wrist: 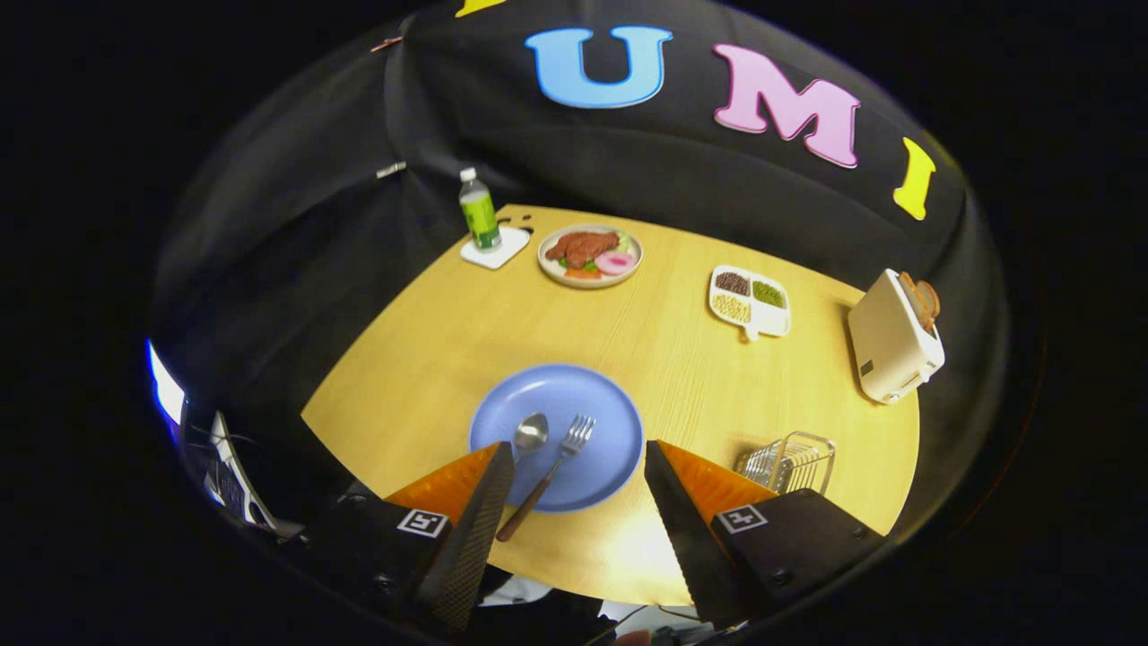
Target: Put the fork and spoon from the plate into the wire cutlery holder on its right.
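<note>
The gripper [578,458] is seen nearest the camera, its two fingers [480,511] spread wide apart with nothing held between them and nothing touched by either tip. Between and just ahead of the fingers a blue plate [574,395] is set on the wooden table [448,332]. On the plate a fork [556,467] is laid with its tines towards 1 o'clock and its brown handle running back past the plate's near rim towards 7 o'clock, where it ends just beside the left finger. A spoon [530,433] is laid just to the left of the fork, its bowl facing up; its handle is hidden behind the left finger's tip. The wire cutlery holder [789,462] is found at 3 o'clock from the plate, near it but apart, just beyond the right finger and partly hidden by it.

Farther out, at 12 o'clock from the plate, a round dish of food [589,256] is placed near the table's far edge. At 11 o'clock a bottle with a green label [479,211] is stood upright on a white coaster [496,248]. At 1 o'clock a white divided tray [750,303] holding three kinds of grains or beans is set. At 2 o'clock, near the table's right edge, a white toaster [892,339] with a slice of bread [922,301] in its slot is seen.
</note>
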A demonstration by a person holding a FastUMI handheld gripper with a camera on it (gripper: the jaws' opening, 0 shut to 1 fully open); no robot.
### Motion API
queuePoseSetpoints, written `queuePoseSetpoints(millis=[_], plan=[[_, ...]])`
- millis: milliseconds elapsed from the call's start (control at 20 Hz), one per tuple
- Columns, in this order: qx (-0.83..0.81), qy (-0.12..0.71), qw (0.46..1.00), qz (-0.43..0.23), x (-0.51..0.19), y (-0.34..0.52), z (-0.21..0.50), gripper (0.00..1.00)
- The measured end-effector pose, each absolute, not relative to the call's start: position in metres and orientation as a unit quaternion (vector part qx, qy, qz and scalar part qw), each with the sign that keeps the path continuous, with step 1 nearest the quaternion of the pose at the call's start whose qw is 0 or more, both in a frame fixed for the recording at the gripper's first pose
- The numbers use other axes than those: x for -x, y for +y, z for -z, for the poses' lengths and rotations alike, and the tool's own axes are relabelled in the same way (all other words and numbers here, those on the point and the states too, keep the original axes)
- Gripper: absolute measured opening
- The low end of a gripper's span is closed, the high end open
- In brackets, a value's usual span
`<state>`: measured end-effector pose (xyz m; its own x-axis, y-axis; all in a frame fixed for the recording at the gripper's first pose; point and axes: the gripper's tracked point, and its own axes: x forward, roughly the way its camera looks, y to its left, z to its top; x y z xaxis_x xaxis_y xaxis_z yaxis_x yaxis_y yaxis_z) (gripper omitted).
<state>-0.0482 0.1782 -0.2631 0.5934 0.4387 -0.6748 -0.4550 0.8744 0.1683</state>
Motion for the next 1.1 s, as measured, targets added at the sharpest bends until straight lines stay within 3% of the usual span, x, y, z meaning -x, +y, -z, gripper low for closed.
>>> queuePoseSetpoints(millis=[500,650,800,950,1050,1100], plan=[[0.049,0.479,0.840,-0.251,0.053,0.218,0.379,0.86],[0.055,0.496,0.832,-0.242,0.049,0.226,0.394,0.65],[0.062,0.521,0.821,-0.225,0.049,0.227,0.408,0.60],[0.047,0.527,0.821,-0.215,0.044,0.229,0.409,0.26],[0.043,0.520,0.824,-0.222,0.042,0.228,0.408,0.12],[0.042,0.513,0.827,-0.226,0.042,0.227,0.407,0.10]])
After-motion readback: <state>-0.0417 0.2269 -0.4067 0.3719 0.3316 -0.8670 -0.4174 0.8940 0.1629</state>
